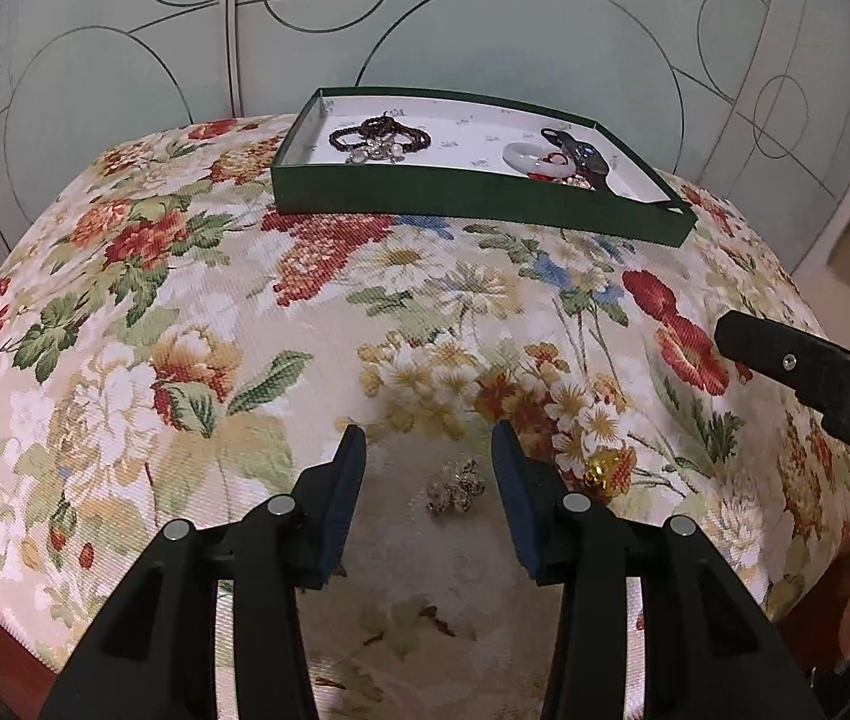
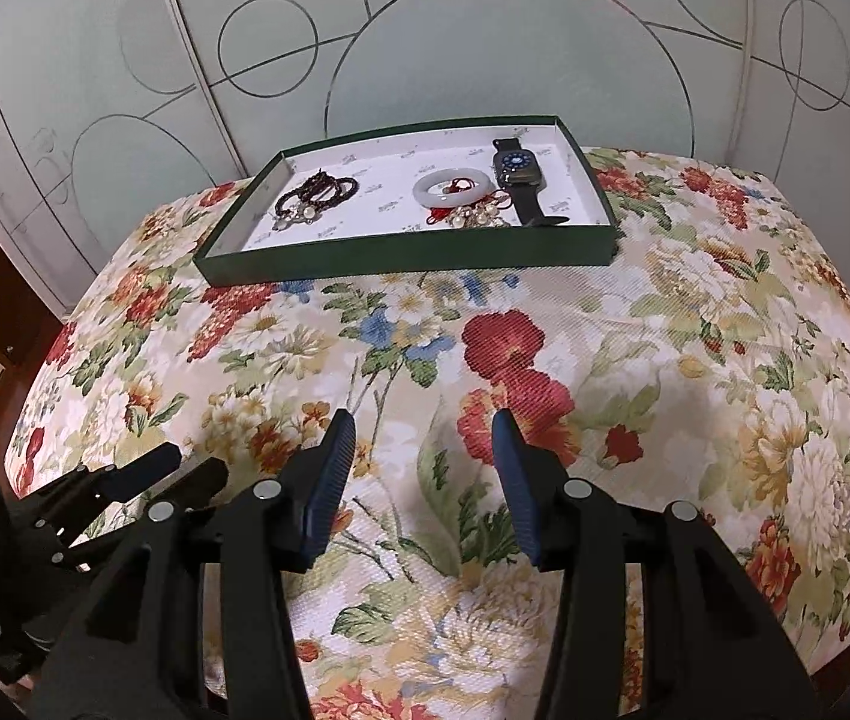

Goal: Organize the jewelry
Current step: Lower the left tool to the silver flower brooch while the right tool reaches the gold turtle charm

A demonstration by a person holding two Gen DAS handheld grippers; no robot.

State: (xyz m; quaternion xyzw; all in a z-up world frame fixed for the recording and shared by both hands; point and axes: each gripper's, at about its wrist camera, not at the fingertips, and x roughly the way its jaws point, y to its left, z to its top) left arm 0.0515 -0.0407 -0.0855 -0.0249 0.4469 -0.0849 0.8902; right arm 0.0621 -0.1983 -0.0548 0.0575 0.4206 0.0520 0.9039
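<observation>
1. Nearest my left wrist camera, the left gripper [image 1: 427, 483] has its jaws spread wide and empty, with a small silver brooch-like piece [image 1: 454, 487] lying on the floral cloth [image 1: 185, 300] between the fingertips; I cannot tell whether either touches it.
2. At about 3 o'clock of that piece, just outside the right-hand finger, I see a gold trinket [image 1: 603, 468] on the cloth.
3. At 12 o'clock, well apart, sits the green tray [image 1: 472, 195], holding dark bead bracelets [image 1: 380, 135] at its left end.
4. Seen from my right wrist, the right gripper [image 2: 425, 459] is likewise wide open, holding nothing, over bare cloth.
5. Its tray view shows a white jade bangle [image 2: 451, 189] mid-tray, pearl pieces [image 2: 481, 216] at its 5 o'clock, and a black smartwatch [image 2: 519, 177] at 3 o'clock.
</observation>
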